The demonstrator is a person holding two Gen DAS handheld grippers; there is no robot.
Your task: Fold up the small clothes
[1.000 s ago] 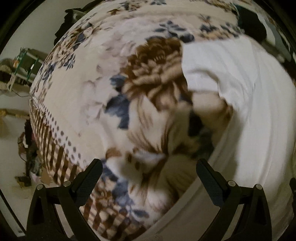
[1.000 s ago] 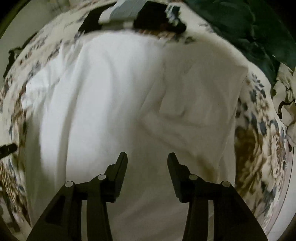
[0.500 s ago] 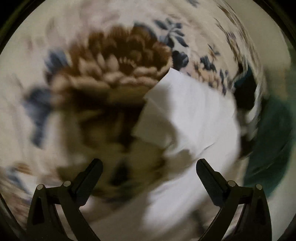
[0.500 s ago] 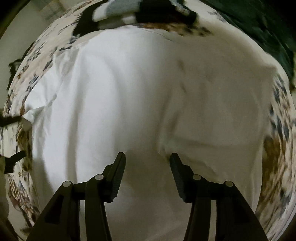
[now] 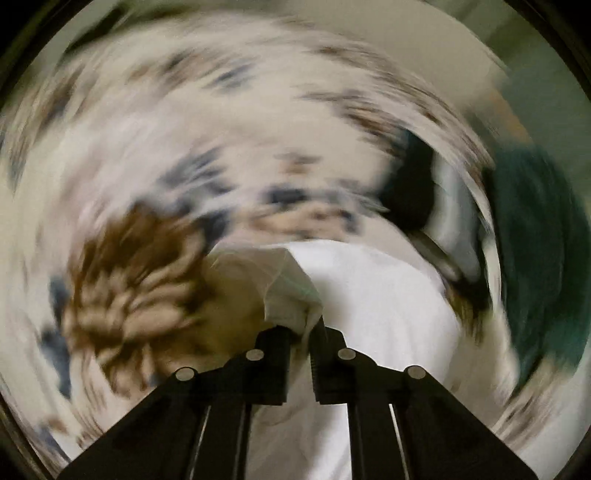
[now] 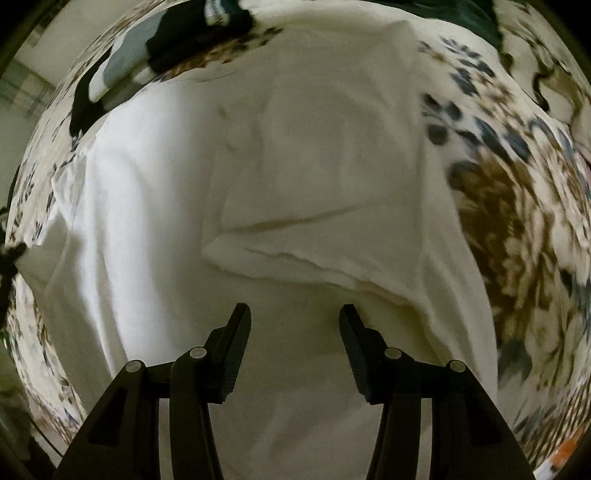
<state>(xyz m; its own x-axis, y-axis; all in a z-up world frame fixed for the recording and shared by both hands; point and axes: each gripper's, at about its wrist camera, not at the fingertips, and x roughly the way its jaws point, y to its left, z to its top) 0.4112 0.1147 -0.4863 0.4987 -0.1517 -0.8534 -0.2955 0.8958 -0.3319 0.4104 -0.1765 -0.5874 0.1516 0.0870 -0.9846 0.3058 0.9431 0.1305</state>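
The shirt [image 6: 280, 192] lies spread on the bedspread [image 6: 517, 229], filling the middle of the right wrist frame. A folded garment [image 6: 159, 48] lies behind it at upper left, another garment [image 6: 461, 18] at upper right. In the left wrist frame, a shirt corner sits between the left gripper [image 5: 300, 345] jaws.

This looks like a bedroom in a home. A big flowery bedspread [image 6: 517, 229] covers a soft bed, with a white garment [image 6: 258, 184] and more clothes [image 6: 177, 40] lying on it.
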